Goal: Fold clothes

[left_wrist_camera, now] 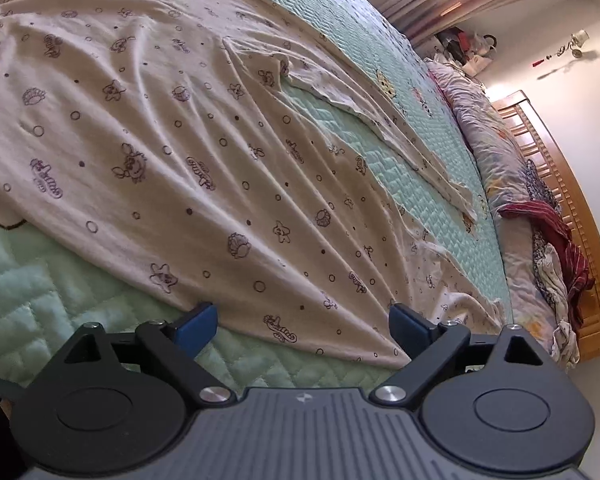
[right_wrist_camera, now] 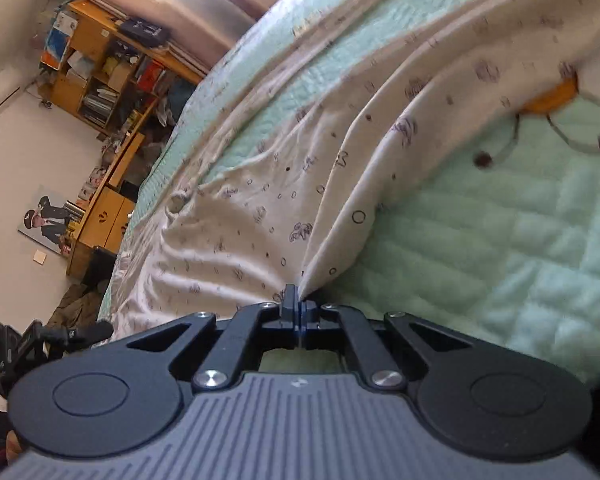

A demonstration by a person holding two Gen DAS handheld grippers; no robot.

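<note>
**Two grippers at the near hem of a printed garment on the bed**

Two jaw states noted. On the left gripper (left_wrist_camera: 303,325) we see the blue pads (left_wrist_camera: 194,326) spread wide, with nothing pinched between them. The garment's near edge runs across the gap between the fingers; the tips sit at or just over the cloth, and we cannot tell whether they touch it.

On the right gripper (right_wrist_camera: 296,300) we see the jaws pressed together, clamped on a bunched corner of the same cloth. Folds fan up and away from that pinch point, so the fabric there is pulled into ridges.

The garment (left_wrist_camera: 180,128) is cream-white, printed with small purple-brown sea creatures, shells and rings. It lies spread over most of the bed, creased, with long wrinkles converging toward the near edge. In the left wrist view a sleeve (left_wrist_camera: 380,120) stretches out to the right, lying flat, with bare quilt showing between it and the body of the garment.

Under it we note a pale green quilted bedspread (left_wrist_camera: 40,288), stitched in a zigzag pattern, with some cartoon embroidery partly covered by the cloth.

Further out, left wrist view: a crumpled floral duvet (left_wrist_camera: 496,148) along the far side of the bed, a dark red striped cloth (left_wrist_camera: 552,236) on top of it, and a wooden slatted headboard (left_wrist_camera: 556,184) behind.

Right wrist view: a cluttered wooden bookshelf (right_wrist_camera: 104,76) against the far wall, and a picture (right_wrist_camera: 46,218) leaning low on the wall. This view is blurred toward its right side.
</note>
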